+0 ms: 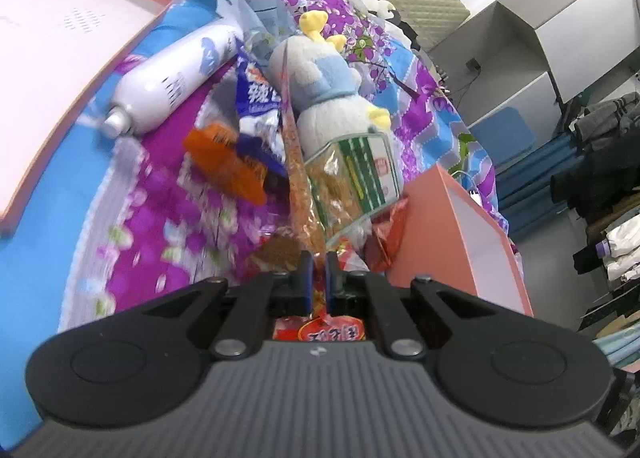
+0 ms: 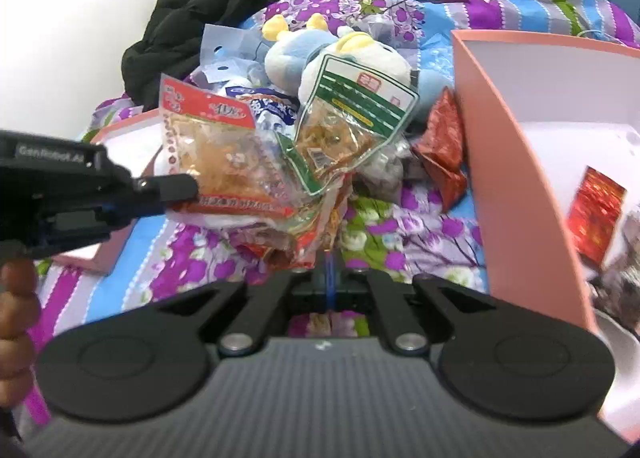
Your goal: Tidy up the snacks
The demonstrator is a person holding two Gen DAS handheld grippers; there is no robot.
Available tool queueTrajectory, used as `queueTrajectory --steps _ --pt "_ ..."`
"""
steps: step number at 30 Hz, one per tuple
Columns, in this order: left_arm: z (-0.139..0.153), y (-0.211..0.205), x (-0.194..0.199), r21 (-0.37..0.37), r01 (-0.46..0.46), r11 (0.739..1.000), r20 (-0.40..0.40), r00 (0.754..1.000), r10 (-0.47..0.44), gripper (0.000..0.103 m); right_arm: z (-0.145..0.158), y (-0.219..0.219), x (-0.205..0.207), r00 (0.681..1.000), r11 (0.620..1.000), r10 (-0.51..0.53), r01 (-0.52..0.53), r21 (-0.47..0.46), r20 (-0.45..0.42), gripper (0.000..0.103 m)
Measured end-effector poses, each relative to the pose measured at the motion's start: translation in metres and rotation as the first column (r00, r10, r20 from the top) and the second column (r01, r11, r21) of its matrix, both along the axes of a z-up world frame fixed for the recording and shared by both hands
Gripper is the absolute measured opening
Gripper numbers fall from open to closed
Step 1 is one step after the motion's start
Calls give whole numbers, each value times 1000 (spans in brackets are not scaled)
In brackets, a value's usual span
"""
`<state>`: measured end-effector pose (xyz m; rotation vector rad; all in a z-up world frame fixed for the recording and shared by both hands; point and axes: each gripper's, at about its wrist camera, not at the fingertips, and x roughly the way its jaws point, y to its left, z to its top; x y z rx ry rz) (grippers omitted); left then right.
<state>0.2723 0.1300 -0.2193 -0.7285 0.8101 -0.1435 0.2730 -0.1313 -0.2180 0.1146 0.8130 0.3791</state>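
My left gripper [image 1: 318, 262] is shut on the edge of a clear snack packet with a red label [image 1: 301, 177], which rises edge-on from its fingers. In the right wrist view the same left gripper [image 2: 188, 193] comes in from the left, clamped on that red-labelled packet [image 2: 220, 153]. My right gripper [image 2: 330, 258] is shut on the lower edge of a clear packet with a green label [image 2: 348, 125], held up beside the other one. The green-labelled packet [image 1: 354, 173] also hangs in the left wrist view. More snack packets lie heaped under both.
An open pink box [image 2: 500, 177] stands on the right with a red packet [image 2: 596, 209] inside; another red packet [image 2: 442, 145] leans against it. A plush toy [image 2: 288, 53], black clothes [image 2: 224, 9], a white bottle [image 1: 172, 77] and a pink lid [image 1: 80, 17] lie on the floral bedspread. A hand [image 2: 16, 298] grips the left tool.
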Motion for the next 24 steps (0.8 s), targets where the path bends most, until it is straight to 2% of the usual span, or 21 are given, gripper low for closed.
queueTrajectory --steps 6,13,20,24 --pt "10 -1 -57 -22 -24 999 7 1000 25 5 7 -17 -43 1000 1000 -15 15 11 -8 3" --pt "9 7 -121 -45 -47 998 -23 999 46 5 8 -30 -91 999 1000 -15 16 24 -37 3" --pt "1 17 -168 -49 -70 996 -92 994 65 5 9 -40 -129 998 1000 10 -10 -4 -58 3" --pt "-4 22 -182 -17 -70 997 -150 986 66 6 5 -43 -140 997 999 13 -16 -36 -76 6"
